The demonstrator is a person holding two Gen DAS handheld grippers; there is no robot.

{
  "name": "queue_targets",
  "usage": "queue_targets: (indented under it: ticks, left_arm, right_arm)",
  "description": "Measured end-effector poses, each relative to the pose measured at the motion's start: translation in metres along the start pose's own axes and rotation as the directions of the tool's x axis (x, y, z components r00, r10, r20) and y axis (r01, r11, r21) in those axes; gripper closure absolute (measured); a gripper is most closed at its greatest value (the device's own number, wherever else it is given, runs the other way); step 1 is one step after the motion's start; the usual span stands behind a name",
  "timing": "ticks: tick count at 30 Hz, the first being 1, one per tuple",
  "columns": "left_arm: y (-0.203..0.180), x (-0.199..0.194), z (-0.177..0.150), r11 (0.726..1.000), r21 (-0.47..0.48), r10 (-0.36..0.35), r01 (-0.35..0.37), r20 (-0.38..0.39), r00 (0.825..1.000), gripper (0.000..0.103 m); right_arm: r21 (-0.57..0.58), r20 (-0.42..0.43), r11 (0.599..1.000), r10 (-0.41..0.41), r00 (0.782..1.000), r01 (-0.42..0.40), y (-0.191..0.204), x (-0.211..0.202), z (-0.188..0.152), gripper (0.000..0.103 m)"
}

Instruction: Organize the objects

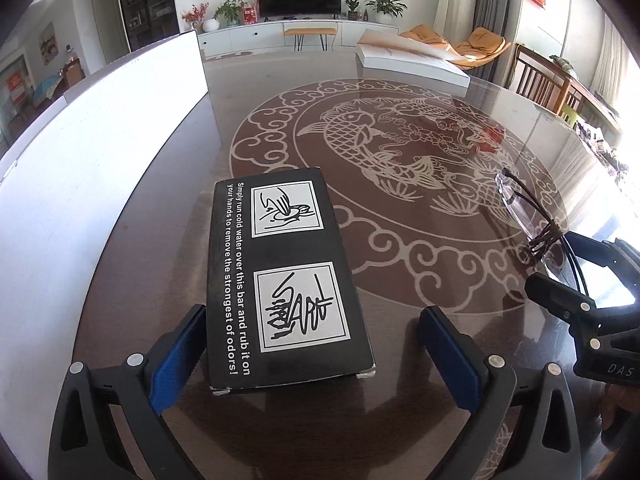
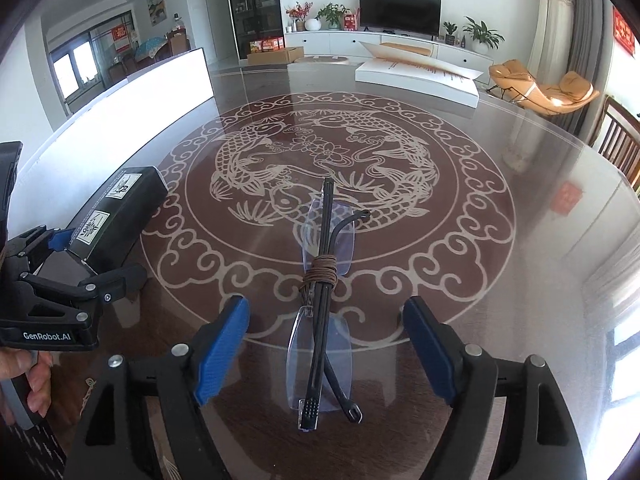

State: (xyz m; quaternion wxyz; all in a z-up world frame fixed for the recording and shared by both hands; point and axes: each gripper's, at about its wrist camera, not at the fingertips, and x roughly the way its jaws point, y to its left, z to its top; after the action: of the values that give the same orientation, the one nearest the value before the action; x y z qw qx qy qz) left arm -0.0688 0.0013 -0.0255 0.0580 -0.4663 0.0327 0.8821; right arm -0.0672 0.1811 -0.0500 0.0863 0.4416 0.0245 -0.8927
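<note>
I am holding my left gripper (image 1: pixel 308 356) with its jaws standing wide apart around the near end of the black box (image 1: pixel 286 276), which is lying flat on the glass-topped table (image 1: pixel 400 216); the left blue pad is sitting just beside the box's edge, the right one well clear. My right gripper (image 2: pixel 326 352) is likewise spread apart, with the folded rimless glasses (image 2: pixel 322 304) lying between its pads, touched by neither, a brown cord wound around their temples. To the left of the box, a tall white panel (image 1: pixel 100 160) is standing along the table's edge, crowding that side. At the far side a flat white box (image 2: pixel 416 78) is resting with its lid raised. The two grippers are sitting near each other, box and glasses side by side.
</note>
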Motion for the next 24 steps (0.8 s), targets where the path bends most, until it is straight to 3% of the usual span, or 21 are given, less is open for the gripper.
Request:
queue_targets:
  ticks: [2,24]
  left_arm:
    - [0.0,-0.0002,0.0,1.0,0.0,0.0,0.0,0.0,1.0,0.0]
    - [-0.0004,0.0008,0.0008,1.0,-0.001,0.0,0.0,0.0,1.0,0.0]
  right_arm:
    - [-0.04,-0.031,0.999,-0.013,0.999,0.012,0.0079,0.0066,0.0004,0.0]
    - [-0.062,-0.035,0.998,-0.005,0.999,0.002,0.0106,0.0094,0.0028,0.0]
